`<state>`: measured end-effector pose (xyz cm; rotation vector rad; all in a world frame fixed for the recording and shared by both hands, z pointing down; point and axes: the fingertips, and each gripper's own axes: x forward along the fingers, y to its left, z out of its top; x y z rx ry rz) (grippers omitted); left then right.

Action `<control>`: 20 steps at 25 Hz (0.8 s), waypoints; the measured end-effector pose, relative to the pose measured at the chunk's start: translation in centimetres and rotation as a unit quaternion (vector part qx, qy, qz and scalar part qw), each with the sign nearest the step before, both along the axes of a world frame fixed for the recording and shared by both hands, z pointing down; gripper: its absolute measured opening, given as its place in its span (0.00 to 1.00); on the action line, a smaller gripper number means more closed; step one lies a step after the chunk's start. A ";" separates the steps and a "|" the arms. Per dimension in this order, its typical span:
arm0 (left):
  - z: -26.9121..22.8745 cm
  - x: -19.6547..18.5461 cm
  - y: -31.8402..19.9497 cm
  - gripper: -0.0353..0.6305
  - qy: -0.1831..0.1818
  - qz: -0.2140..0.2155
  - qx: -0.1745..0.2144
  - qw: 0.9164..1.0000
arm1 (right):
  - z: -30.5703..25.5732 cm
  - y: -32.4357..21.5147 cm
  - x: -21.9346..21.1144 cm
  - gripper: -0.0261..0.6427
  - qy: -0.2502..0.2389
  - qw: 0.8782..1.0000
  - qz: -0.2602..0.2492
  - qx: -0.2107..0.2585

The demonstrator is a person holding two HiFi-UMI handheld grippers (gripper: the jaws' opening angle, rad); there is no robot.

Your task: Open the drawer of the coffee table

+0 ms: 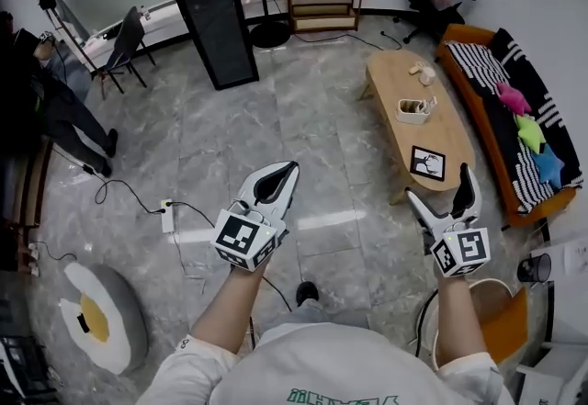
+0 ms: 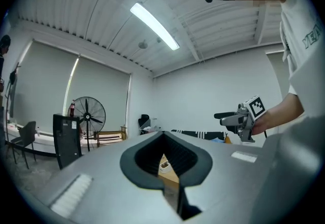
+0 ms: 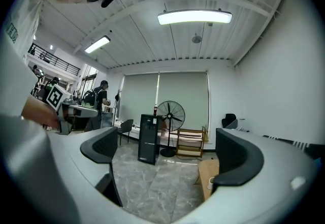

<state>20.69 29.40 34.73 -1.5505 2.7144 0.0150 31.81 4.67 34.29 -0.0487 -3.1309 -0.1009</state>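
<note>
Held well short of the coffee table, left gripper jaws clenched empty, right gripper jaws spread, presumably for grasping.

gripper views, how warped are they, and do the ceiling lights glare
Left gripper view: heavy fisheye, black rounded corners, the ceiling light strip blown white, the left gripper close up and soft. Right gripper view: same curving, the ceiling lamp washed out, the fan past the open right gripper fairly sharp.
</note>
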 end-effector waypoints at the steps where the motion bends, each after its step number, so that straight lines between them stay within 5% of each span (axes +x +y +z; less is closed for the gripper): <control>1: 0.0 -1.0 0.1 0.05 0.002 -0.001 0.001 1.000 | 0.2 0.2 -0.9 0.92 0.004 1.000 -0.002 0.001; 12: 0.6 -12.5 -0.8 0.05 0.005 -0.014 -0.006 1.000 | 1.0 -0.4 -13.4 0.92 0.002 1.000 -0.029 0.001; 20: -0.6 -25.3 -4.4 0.05 -0.016 -0.033 -0.036 0.999 | 2.1 -4.2 -26.7 0.92 -0.006 0.998 -0.056 -0.016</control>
